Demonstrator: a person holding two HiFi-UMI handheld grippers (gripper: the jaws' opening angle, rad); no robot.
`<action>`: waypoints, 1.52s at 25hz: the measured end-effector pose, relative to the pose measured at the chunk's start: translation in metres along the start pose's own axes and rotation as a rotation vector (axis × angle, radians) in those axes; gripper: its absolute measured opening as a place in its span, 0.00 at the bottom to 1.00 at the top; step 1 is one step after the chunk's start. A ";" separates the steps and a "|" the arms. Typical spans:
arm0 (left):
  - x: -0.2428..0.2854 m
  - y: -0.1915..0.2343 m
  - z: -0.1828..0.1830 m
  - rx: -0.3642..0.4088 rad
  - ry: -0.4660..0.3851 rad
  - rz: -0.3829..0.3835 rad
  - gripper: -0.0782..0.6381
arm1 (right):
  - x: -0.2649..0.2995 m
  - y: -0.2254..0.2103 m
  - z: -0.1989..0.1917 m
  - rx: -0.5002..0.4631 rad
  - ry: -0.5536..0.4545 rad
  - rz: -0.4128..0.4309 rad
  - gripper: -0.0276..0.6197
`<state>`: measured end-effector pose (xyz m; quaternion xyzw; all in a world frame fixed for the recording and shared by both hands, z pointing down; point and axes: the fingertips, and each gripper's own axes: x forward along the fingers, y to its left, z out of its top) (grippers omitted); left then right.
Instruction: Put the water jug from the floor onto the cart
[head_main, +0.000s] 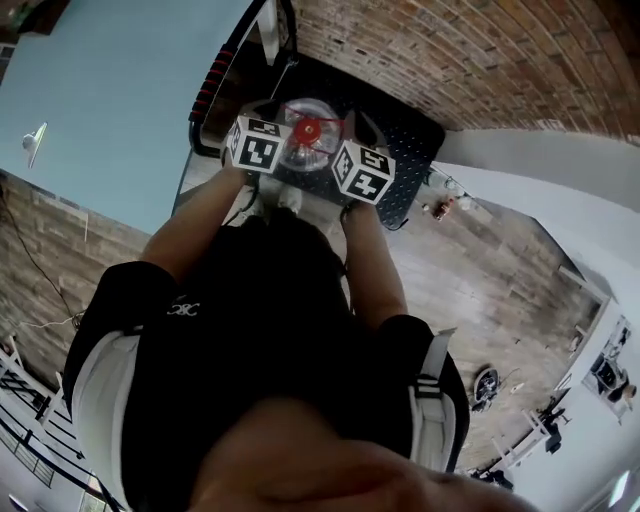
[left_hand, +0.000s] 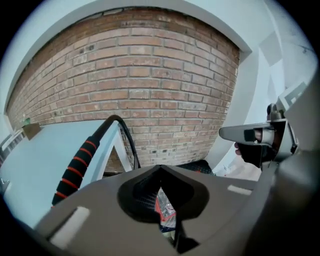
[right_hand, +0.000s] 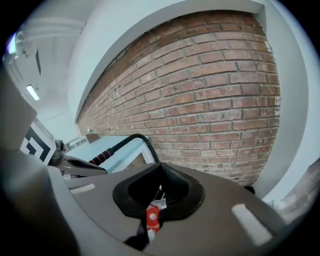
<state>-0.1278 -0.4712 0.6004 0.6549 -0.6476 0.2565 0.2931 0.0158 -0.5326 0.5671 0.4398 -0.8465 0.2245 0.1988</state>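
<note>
In the head view a clear water jug (head_main: 306, 140) with a red cap stands on the black deck of the cart (head_main: 410, 125), straight ahead of me. My left gripper (head_main: 258, 142) is just left of the jug and my right gripper (head_main: 360, 170) just right of it, marker cubes facing up. In the left gripper view the jaws (left_hand: 161, 174) are shut with nothing between them; a bit of the jug's label (left_hand: 165, 212) shows below them. The right gripper's jaws (right_hand: 162, 174) are also shut and empty, with the red cap (right_hand: 151, 218) showing beneath.
The cart's black push handle with red bands (head_main: 212, 78) rises at the deck's far left, also seen as the handle (left_hand: 80, 162). A brick wall (left_hand: 150, 90) stands behind the cart, a pale blue wall (head_main: 110, 90) to the left. Small items (head_main: 440, 207) lie on the wood floor at right.
</note>
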 end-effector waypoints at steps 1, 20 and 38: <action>-0.008 0.001 0.008 0.002 -0.016 -0.007 0.11 | -0.004 0.006 0.007 0.007 -0.017 0.013 0.06; -0.087 0.007 0.096 0.055 -0.239 0.001 0.11 | -0.050 0.053 0.104 -0.009 -0.252 0.108 0.06; -0.085 0.015 0.095 0.032 -0.238 0.004 0.11 | -0.045 0.058 0.104 -0.023 -0.245 0.110 0.06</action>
